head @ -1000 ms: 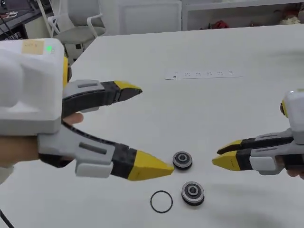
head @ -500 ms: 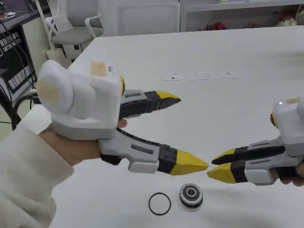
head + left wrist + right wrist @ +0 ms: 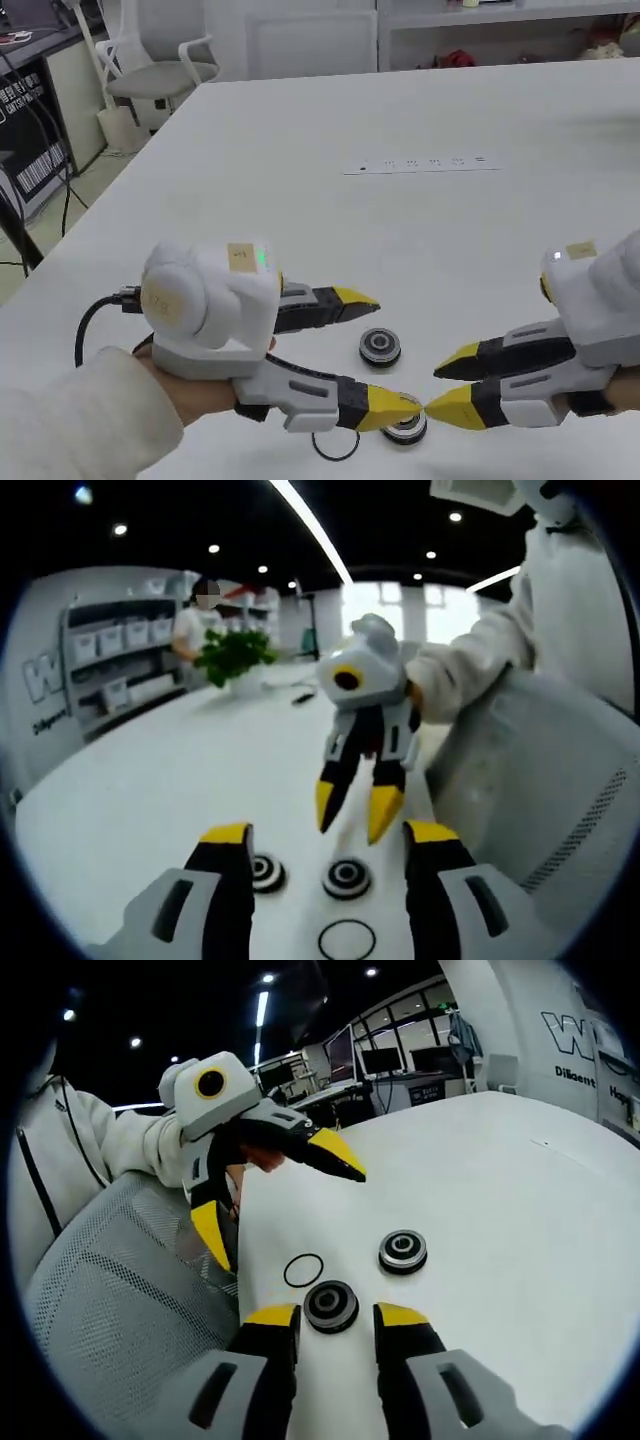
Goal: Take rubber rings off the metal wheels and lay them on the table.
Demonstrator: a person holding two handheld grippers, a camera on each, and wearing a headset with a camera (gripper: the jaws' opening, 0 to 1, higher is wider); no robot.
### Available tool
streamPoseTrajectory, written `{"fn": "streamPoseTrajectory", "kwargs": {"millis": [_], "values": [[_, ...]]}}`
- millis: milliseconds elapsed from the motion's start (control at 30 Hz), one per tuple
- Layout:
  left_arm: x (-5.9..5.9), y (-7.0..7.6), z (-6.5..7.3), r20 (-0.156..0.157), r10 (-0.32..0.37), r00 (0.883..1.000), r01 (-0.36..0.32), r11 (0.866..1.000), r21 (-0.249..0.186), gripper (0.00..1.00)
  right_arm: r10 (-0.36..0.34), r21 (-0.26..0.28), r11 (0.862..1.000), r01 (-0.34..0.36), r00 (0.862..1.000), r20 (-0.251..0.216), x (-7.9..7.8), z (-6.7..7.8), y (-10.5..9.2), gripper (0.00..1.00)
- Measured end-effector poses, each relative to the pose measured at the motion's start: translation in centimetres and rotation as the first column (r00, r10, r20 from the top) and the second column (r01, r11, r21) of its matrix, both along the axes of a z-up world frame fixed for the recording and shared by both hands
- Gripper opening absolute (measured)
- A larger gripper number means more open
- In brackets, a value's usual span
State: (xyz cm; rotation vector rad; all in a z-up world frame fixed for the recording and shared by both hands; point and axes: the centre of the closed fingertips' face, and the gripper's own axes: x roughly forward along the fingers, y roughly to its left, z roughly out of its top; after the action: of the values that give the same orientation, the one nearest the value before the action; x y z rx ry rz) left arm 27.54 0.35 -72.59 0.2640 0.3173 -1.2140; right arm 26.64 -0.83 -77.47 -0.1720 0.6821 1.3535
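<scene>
White tabletop [image 3: 300, 150], shelving [image 3: 500, 30] behind. Left hand-held gripper [image 3: 385, 352] spread wide, lower jaw low against the near metal wheel [image 3: 408, 428]. Right hand-held gripper [image 3: 436, 390] facing it tip to tip, jaws a little apart, nothing clamped. Probably arranged as brace and picker: one side to steady the wheel, the other to peel its rubber. Far metal wheel [image 3: 380, 345] just behind, flat, untouched. One loose rubber ring [image 3: 330, 447] lying on the tabletop beside the near wheel. Partly hidden under the left jaw in head view: ring and near wheel. Seen whole from right gripper view, wheel framed between own jaw tips. From left gripper view: right tips above the wheels, contact unclear.
</scene>
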Motion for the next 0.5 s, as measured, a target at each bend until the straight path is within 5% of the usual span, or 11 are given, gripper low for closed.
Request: {"fn": "streamPoseTrajectory", "kwargs": {"millis": [367,500], "values": [[-0.2,0.1,-2.3,-0.018,-0.004,1.000,0.004,0.999,0.035,0.53,0.057,-0.057,0.997,-0.055,0.997,0.046,-0.4,-2.0,0.1,0.28],[-0.6,-0.1,-3.2,-0.050,-0.019,0.999,0.021,0.999,0.042,0.49,0.080,-0.079,0.994,-0.075,0.995,0.060,-0.7,-2.6,0.3,0.31]]}}
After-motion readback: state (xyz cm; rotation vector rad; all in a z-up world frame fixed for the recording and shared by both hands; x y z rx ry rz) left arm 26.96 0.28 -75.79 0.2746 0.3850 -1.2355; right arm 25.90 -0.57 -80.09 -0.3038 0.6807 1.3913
